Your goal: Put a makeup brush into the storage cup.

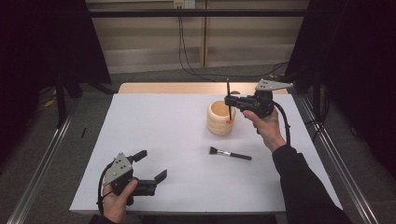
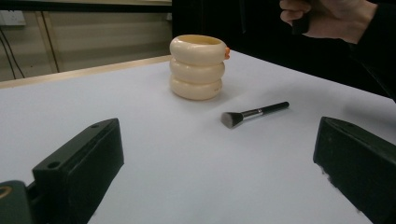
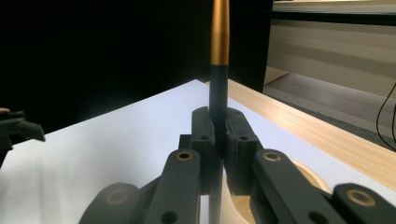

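Note:
A cream ringed holder [image 1: 220,119] [image 2: 197,67] stands on the white table [image 1: 163,130], right of centre. My right gripper [image 1: 229,100] [image 3: 218,126] hovers over it, shut on a thin dark brush with a gold band [image 1: 228,88] [image 3: 219,42]. That brush is held upright, and its orange lower end [image 1: 229,121] [image 2: 227,51] sits at the holder's rim. A black makeup brush [image 1: 229,154] [image 2: 254,113] lies flat in front of the holder. At the near left, my left gripper [image 1: 152,164] [image 2: 217,140] rests open, with nothing between its jaws.
A wooden strip [image 1: 177,87] runs along the table's far edge, with cables [image 1: 187,56] hanging behind it. Metal rails [image 1: 42,163] flank the table on the floor. The person's right hand [image 2: 327,18] and dark sleeve [image 1: 303,182] reach in from the right.

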### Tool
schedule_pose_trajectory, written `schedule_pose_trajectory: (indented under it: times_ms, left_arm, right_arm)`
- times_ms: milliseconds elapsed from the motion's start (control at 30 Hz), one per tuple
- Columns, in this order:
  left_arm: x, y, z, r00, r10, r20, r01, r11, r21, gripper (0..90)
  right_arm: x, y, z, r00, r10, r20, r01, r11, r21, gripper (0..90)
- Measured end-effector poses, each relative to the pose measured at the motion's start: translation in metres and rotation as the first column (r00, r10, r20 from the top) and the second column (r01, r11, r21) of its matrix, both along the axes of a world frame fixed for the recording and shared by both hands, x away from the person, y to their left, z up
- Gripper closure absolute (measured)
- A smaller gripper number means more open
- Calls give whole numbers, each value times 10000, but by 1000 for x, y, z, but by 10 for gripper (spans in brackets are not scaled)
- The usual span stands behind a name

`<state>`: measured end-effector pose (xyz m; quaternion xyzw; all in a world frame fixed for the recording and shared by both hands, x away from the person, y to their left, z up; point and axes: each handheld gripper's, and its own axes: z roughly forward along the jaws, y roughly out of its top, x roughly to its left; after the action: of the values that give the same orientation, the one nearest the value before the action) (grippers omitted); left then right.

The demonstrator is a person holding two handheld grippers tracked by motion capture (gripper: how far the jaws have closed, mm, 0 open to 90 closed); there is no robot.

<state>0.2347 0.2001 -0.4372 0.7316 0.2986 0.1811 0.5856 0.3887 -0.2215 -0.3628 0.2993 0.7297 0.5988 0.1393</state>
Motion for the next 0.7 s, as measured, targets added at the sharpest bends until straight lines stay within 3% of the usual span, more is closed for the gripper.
schedule_pose_trajectory:
  times_ms: [233, 433, 533, 700]
  left_arm:
    - [-2, 1, 2, 9999, 45, 97, -45, 10000, 29, 16]
    - [-1, 0, 1, 10000, 2, 17, -2, 10000, 56, 16]
    - [-1, 1, 1, 9999, -26, 157, 21, 9995, 307, 16]
    - [0, 1, 0, 9999, -42, 111, 40, 9999, 160, 16]
  right_arm:
    - [10, -4, 2, 9990, -456, 38, 456, 9989, 126, 842]
    - [15, 1, -2, 9970, -768, 64, 768, 9969, -140, 841]
    - [19, 3, -4, 9962, -871, -18, 871, 9960, -220, 841]
    - [24, 8, -6, 9954, -954, -112, 951, 9951, -257, 842]
